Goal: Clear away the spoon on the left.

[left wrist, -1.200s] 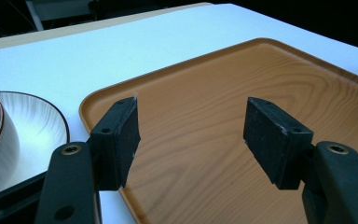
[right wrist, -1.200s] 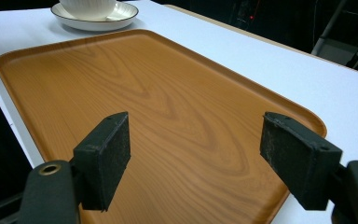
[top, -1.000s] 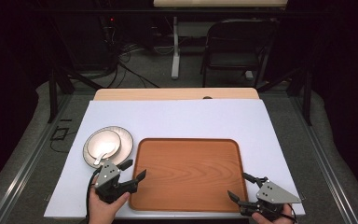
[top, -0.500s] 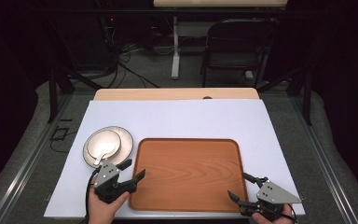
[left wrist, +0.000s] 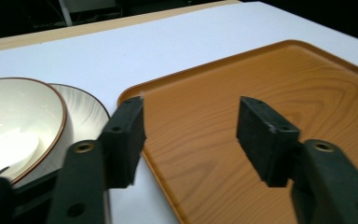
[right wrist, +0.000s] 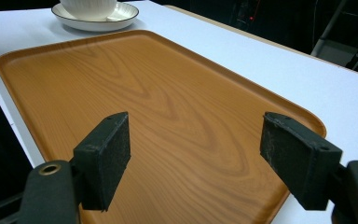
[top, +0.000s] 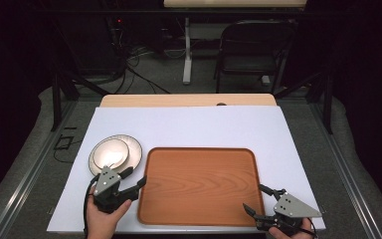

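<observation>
Wooden tray (top: pixel 201 185) lies empty at lower centre of the high view. Bowl (top: pixel 110 152) sits on plate (top: pixel 131 151), left of it. Left gripper (top: pixel 135 178) and right gripper (top: pixel 256 199) both gape, holding nothing; seemingly nothing is started yet.

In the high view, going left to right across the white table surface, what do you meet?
Plate with a bowl on it → left tongs, open → wooden tray, bare → right tongs, open, at the tray's near right corner.
</observation>
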